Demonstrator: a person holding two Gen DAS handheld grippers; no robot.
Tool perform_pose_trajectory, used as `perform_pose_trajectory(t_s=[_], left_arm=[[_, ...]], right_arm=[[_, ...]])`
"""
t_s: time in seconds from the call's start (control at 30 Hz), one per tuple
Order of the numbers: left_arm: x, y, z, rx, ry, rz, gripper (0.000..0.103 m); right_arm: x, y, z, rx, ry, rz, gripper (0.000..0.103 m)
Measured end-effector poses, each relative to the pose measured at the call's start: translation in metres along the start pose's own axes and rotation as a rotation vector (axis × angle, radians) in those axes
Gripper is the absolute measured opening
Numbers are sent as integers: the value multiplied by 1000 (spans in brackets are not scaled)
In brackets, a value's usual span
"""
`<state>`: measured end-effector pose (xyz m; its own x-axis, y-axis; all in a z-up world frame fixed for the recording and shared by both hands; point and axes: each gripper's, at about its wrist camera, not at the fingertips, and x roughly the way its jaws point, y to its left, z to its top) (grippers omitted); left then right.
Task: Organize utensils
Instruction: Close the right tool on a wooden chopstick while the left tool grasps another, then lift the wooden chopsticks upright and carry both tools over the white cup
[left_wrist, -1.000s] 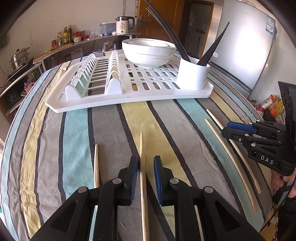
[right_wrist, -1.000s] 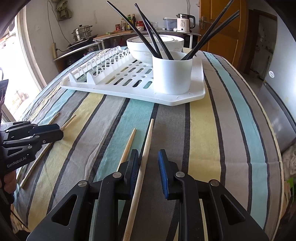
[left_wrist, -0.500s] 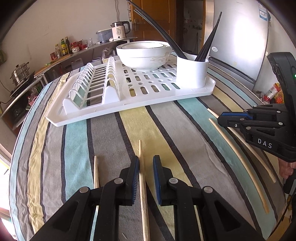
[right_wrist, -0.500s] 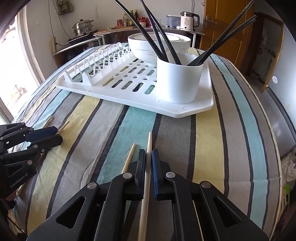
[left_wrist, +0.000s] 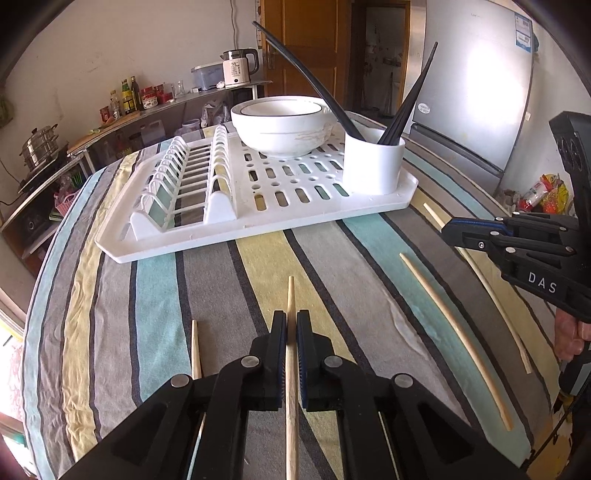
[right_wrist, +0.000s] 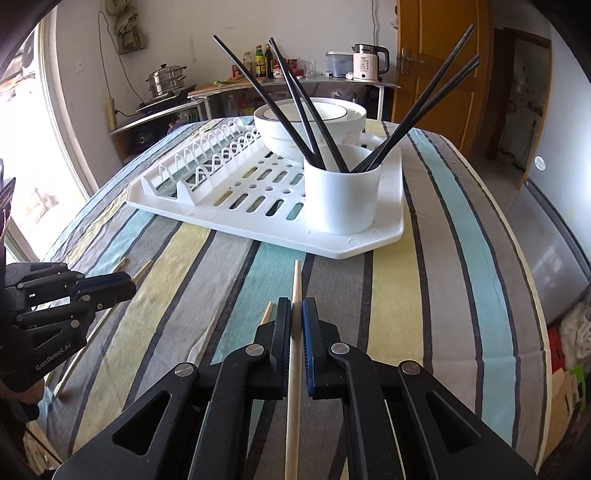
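Chopsticks of pale wood, thin and round, are your items here, one in each claw. Your left gripper (left_wrist: 291, 325) is clamped on a pale wooden chopstick (left_wrist: 291, 295), tip pointing toward the rack; its partner, a second wooden stick (left_wrist: 195, 347), lies on the striped tablecloth (left_wrist: 155, 295) just to the left. Your right gripper (right_wrist: 294, 314) is likewise closed on its own wooden chopstick (right_wrist: 296, 280), with a shorter-looking loose stick (right_wrist: 266, 314) lying just beside the left finger (its lower end is hidden by the claw). In the left wrist view, your right gripper (left_wrist: 448, 230) shows from the side at the right edge, with one more curved wooden stick (left_wrist: 443, 325) on the cloth nearer the centre.

Farther back, the white slotted plastic drying rack (right_wrist: 236, 221) sits on the cloth. On its near right corner stands the white cylindrical utensil cup (right_wrist: 341, 192), holding several black chopsticks (right_wrist: 295, 96) that lean outward. Behind the cup rests a white ceramic bowl with a dark rim line (left_wrist: 280, 125).
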<state>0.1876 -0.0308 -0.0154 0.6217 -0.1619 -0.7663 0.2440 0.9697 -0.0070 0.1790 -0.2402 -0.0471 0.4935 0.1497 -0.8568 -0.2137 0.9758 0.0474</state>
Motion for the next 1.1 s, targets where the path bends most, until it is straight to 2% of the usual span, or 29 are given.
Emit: perform_pose_trajectory(t_s=[0.53,1.1], left_arm=[[-85,9,22,-52,-188,-48,5],[-130,4,34,-53,-283,-88,5]], right_arm=[[-78,-1,11,38,-199,6,6],[-129,3,14,42,-333,-5,6]])
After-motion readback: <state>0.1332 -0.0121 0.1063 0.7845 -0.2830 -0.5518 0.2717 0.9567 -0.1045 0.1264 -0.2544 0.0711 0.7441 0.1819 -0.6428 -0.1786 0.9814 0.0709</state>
